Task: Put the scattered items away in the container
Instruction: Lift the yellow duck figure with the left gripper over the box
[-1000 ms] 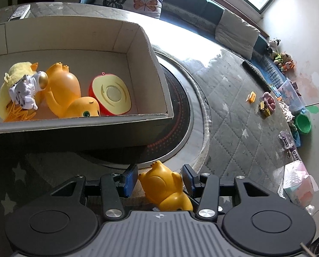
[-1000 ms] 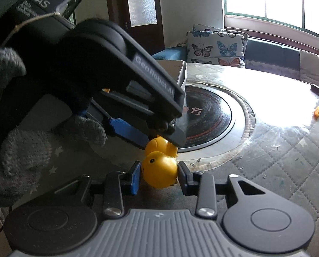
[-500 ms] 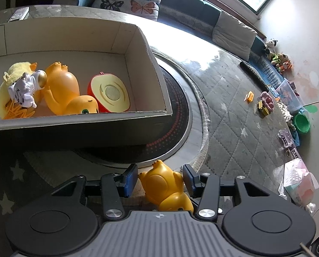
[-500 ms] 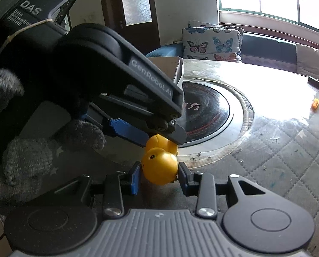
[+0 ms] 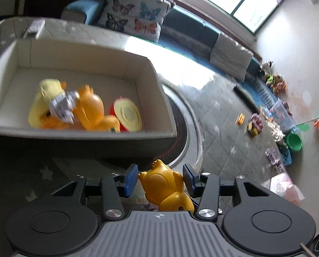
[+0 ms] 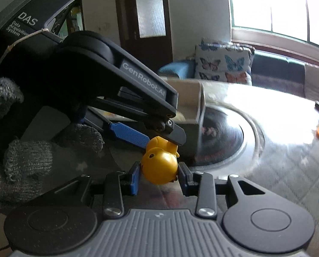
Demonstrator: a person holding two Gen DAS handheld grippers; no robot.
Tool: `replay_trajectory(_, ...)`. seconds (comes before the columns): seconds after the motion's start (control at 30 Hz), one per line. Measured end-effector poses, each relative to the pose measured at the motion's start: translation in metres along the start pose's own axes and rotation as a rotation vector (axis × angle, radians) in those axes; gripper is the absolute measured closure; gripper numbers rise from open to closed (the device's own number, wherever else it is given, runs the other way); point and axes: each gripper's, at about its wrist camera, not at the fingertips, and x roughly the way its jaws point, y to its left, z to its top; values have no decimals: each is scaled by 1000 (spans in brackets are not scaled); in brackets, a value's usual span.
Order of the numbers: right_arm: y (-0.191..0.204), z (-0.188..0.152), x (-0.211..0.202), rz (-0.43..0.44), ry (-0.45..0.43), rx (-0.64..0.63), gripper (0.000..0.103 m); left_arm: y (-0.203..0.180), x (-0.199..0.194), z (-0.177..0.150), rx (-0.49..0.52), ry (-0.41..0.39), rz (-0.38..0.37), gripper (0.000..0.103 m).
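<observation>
Left wrist view: my left gripper (image 5: 160,180) has its blue pads against both flanks of the yellow duck toy (image 5: 163,187), holding it. The duck's long axis runs along my fingers: its tail points forward toward the container (image 5: 153,72), and its head is tucked back near the gripper body. In the right wrist view my right gripper (image 6: 158,174) clamps the duck's round head (image 6: 160,167) between its pads, so both grippers share the one toy; the face is turned toward my left, and the left gripper's pad (image 6: 129,132) comes in from above on the body. A gloved hand (image 6: 20,150) grips the left tool. The duck hangs just in front of the container's near wall, over the round table (image 5: 223,115). Inside the container lie a plush chick (image 5: 45,98), a small white figure (image 5: 63,107), a bigger orange duck (image 5: 93,111) and a red apple half (image 5: 127,115).

Compared with a second ago, the duck sits higher against the container, whose contents now blur, and more of the far cushion (image 5: 135,19) shows.
</observation>
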Motion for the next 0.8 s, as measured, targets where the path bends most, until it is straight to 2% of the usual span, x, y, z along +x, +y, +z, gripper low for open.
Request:
replay_trajectory(0.2, 4, 25, 5, 2, -59, -33, 68, 2, -15, 26, -1, -71, -5, 54)
replay_trajectory(0.37, 1, 48, 23, 1, -94, -34, 68, 2, -9, 53, 19, -111, 10, 54)
replay_trajectory(0.6, -6, 60, 56, -5, -77, 4, 68, 14, 19, 78, 25, -91, 27, 54)
replay_trajectory(0.8, -11, 61, 76, -9, -31, 22, 68, 24, 39, 81, 15, -57, 30, 54)
